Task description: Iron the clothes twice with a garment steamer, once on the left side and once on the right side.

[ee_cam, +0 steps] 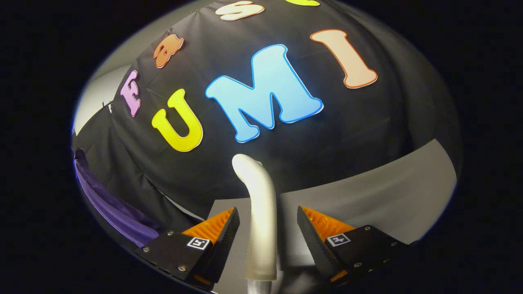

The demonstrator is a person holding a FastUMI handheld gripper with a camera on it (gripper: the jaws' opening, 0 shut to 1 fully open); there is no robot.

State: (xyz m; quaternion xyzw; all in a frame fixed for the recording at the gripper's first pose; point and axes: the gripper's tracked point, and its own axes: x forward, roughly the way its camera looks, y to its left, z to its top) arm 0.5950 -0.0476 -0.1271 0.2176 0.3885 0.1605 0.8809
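The garment steamer's pale, curved handle rises upright between my two fingers, its bent top reaching beyond the fingertips. My gripper is open, with a visible gap between the handle and each finger, so neither pad presses on it. The steamer's lower body is hidden beneath the fingers. A purple garment hangs off to the left of my left finger, against the booth's black cloth wall.
A grey tabletop spreads under and to the right of the fingers, up to the black cloth wall close behind. A pale wall rises past the cloth's left end.
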